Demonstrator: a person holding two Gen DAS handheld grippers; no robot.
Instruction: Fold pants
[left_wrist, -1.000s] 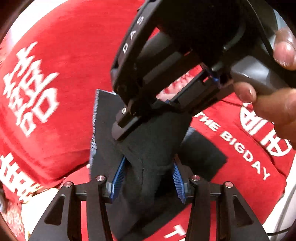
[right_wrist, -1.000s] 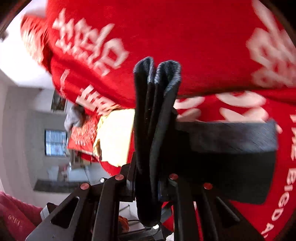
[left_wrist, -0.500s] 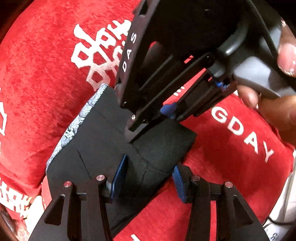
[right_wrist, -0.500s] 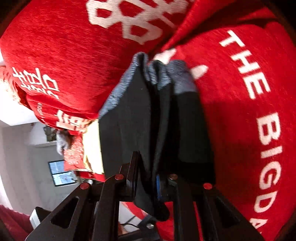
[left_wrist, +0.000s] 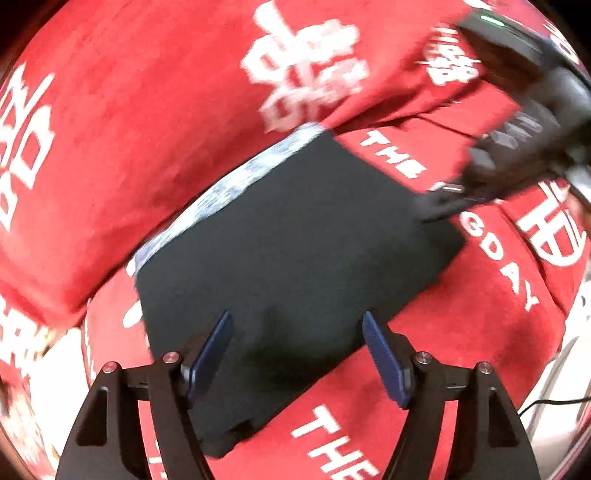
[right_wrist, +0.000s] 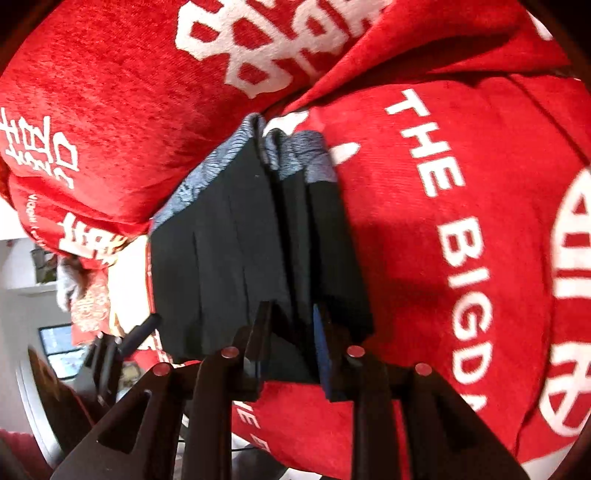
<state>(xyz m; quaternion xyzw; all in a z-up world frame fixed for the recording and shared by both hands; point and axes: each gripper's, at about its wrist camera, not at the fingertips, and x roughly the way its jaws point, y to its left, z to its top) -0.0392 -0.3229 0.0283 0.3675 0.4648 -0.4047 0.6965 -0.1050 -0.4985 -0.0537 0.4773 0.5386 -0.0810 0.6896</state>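
Observation:
The black pants (left_wrist: 295, 251) lie folded into a compact rectangle on the red cover, with a grey patterned waistband (left_wrist: 229, 188) along the far left edge. My left gripper (left_wrist: 297, 350) is open above the near edge, holding nothing. My right gripper (right_wrist: 291, 332) has its jaws a little apart around the folded edge of the pants (right_wrist: 258, 229); it also shows blurred in the left wrist view (left_wrist: 491, 173) at the pants' far right corner.
A red plush cover with white lettering (left_wrist: 399, 162) lies over the seat and a back cushion (left_wrist: 147, 92). A white floor and cable (left_wrist: 554, 402) show at the right edge. A room with a window (right_wrist: 59, 347) lies beyond the left.
My left gripper let go of the pants, opened wide and pulled back. The pants dropped flat onto the cover. My right gripper moved off to the far corner and its jaws loosened.

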